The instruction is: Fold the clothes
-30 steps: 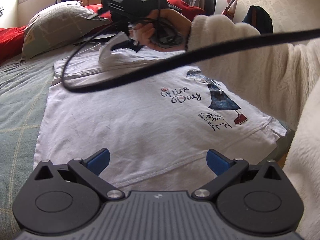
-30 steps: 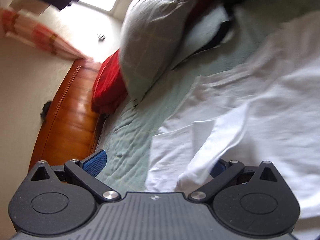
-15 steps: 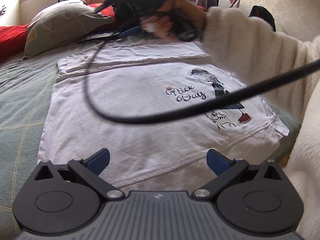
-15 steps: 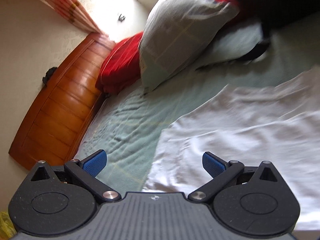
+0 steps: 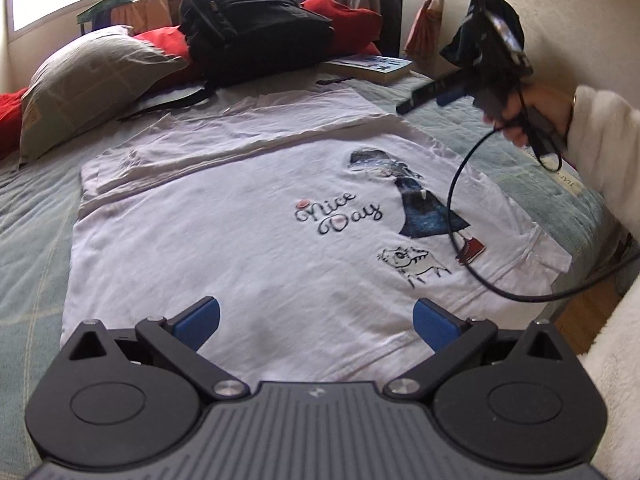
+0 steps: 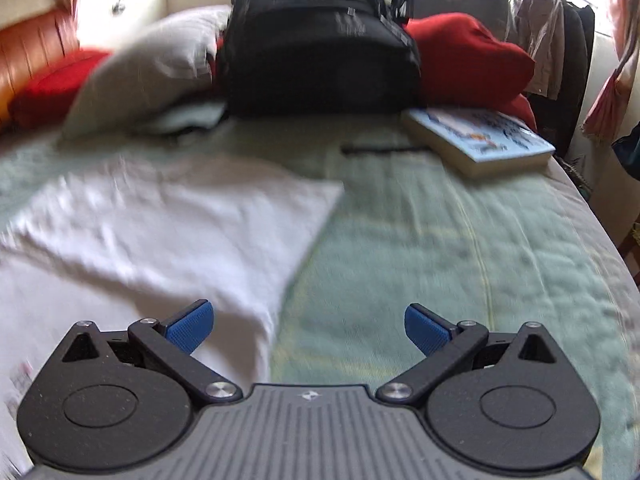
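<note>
Across the middle of the bed point(image 5: 36, 216) lies a white t-shirt point(image 5: 248, 248), print side up, its far side folded over onto itself in a flat band. Its lower hem is cut off behind the left gripper point(image 5: 316, 322). The right wrist view is motion-blurred; only a folded corner of the shirt point(image 6: 168, 224) is plain there. At the far edge of the bed stand a black backpack point(image 5: 252, 16), a grey pillow point(image 5: 88, 80), red cushions point(image 6: 464, 56) and a book point(image 6: 480, 140). A black cable point(image 5: 456, 216) loops over the shirt's print. The right gripper point(image 5: 444, 94), held by a hand point(image 5: 528, 116) in a white fleece sleeve point(image 5: 600, 140), hangs above the bed's right edge. Both pairs of blue fingers are spread wide, holding nothing.
</note>
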### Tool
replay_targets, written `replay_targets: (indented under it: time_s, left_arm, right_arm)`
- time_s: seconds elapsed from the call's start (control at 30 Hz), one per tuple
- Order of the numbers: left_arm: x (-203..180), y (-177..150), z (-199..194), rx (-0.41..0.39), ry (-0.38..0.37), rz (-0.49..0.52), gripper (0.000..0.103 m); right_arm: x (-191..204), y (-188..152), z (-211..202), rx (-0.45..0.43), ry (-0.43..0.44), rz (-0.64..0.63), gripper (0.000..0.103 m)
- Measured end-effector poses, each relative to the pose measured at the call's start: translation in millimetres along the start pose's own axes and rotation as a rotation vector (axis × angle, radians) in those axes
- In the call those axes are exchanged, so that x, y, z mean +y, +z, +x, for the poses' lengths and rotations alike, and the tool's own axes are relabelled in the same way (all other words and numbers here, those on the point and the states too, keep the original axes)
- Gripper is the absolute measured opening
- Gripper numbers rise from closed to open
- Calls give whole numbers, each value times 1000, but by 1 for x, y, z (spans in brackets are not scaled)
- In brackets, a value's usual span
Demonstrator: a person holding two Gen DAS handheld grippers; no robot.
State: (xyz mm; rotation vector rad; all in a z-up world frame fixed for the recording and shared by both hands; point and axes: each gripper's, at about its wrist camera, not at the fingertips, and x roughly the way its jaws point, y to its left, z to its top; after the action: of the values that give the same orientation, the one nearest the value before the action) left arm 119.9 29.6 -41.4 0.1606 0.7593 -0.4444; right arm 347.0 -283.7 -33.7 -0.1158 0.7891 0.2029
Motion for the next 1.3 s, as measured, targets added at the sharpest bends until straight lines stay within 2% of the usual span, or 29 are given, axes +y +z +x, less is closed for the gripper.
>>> replay_targets:
  time_s: [0.13, 0.27, 0.33, 0.53, 0.63, 0.73, 0.83, 0.9, 0.97, 1.07, 1.17, 1.3]
  left_arm:
    - [-10, 4, 2, 7, 9, 15, 102]
    - [-16, 5, 0, 6, 19, 21, 102]
    - [-16, 3, -1, 6, 17, 16, 102]
    - [-8, 0, 1, 19, 28, 7, 102]
    - [1, 1, -1, 22, 48, 7, 102]
    - [15, 5, -2, 24, 72, 6, 102]
    - [30, 21, 1, 21, 116, 27, 102]
    - [41, 39, 7, -9, 137, 53, 102]
    - [55, 59, 16, -38, 127, 48, 102]
    - [75, 86, 32, -75, 99, 32, 102]
    - [90, 108, 55, -109, 81, 60, 102]
    - [117, 138, 105, -143, -23, -3, 102]
  right_arm:
    - [11, -21, 18, -20, -59, -82, 103]
    - [14, -17, 30, -89, -189, -104, 103]
    - [5, -17, 31, -104, -214, -102, 103]
    - [-27, -23, 30, -77, -127, 30, 103]
    - [-18, -20, 18, -37, -128, -10, 103]
    - [-8, -16, -6, -56, -126, -67, 103]
    - [-4, -3, -23, -138, -22, -35, 103]
    - [2, 11, -17, -151, 78, -7, 103]
    - [8, 23, -9, -156, 174, 16, 94]
    - [20, 30, 21, -92, 254, 8, 86]
    - [22, 21, 50, 5, 236, 4, 86]
    - [23, 8, 53, -3, 233, -5, 85]
